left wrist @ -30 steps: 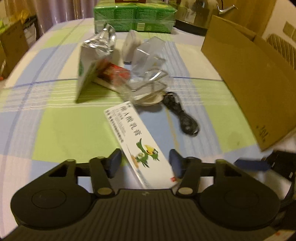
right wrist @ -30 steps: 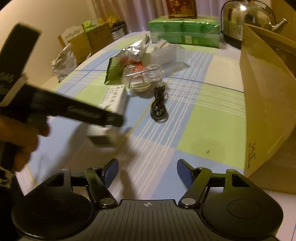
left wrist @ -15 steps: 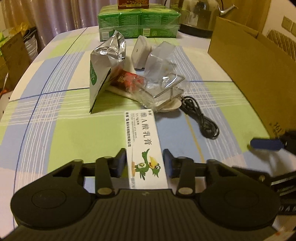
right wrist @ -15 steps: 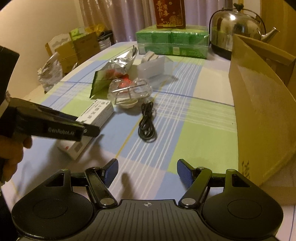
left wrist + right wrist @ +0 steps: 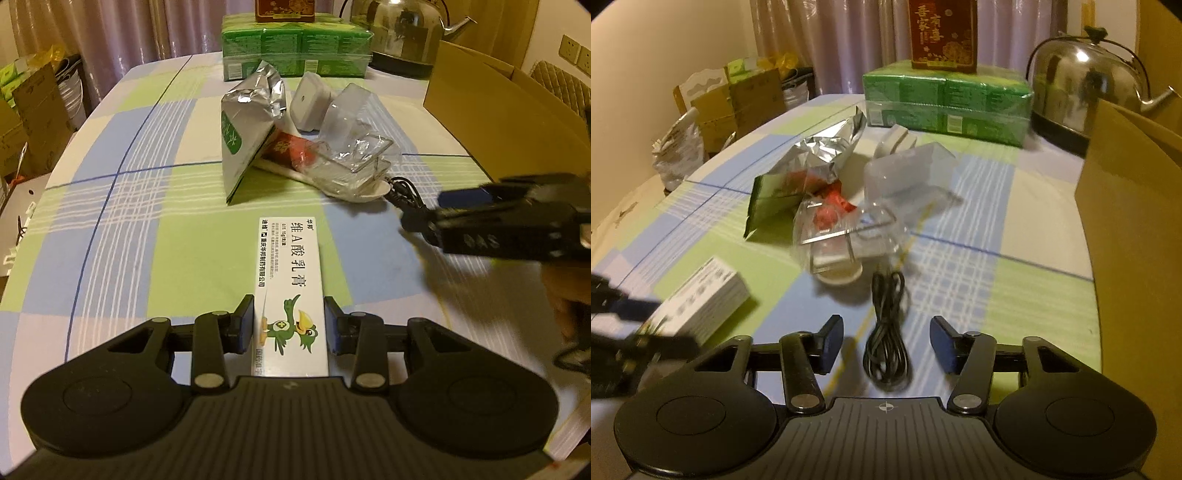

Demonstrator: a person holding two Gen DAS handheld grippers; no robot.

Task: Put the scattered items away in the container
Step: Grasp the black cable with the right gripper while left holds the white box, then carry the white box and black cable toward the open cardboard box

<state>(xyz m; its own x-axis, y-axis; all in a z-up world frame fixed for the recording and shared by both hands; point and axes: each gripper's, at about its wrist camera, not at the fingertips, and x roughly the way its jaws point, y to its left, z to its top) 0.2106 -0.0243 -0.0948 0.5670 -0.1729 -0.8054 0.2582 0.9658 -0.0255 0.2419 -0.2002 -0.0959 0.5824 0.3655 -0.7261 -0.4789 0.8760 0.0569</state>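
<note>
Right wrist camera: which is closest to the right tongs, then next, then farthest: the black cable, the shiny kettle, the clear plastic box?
1. Black cable, between the right tongs.
2. Clear plastic box, mid-table, ahead.
3. Shiny kettle, far right, at the back.

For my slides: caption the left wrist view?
Left gripper closing around white ointment box on checked tablecloth.

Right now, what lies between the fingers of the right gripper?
The near end of the black cable lies between them on the tablecloth, untouched, in the right wrist view.
</note>
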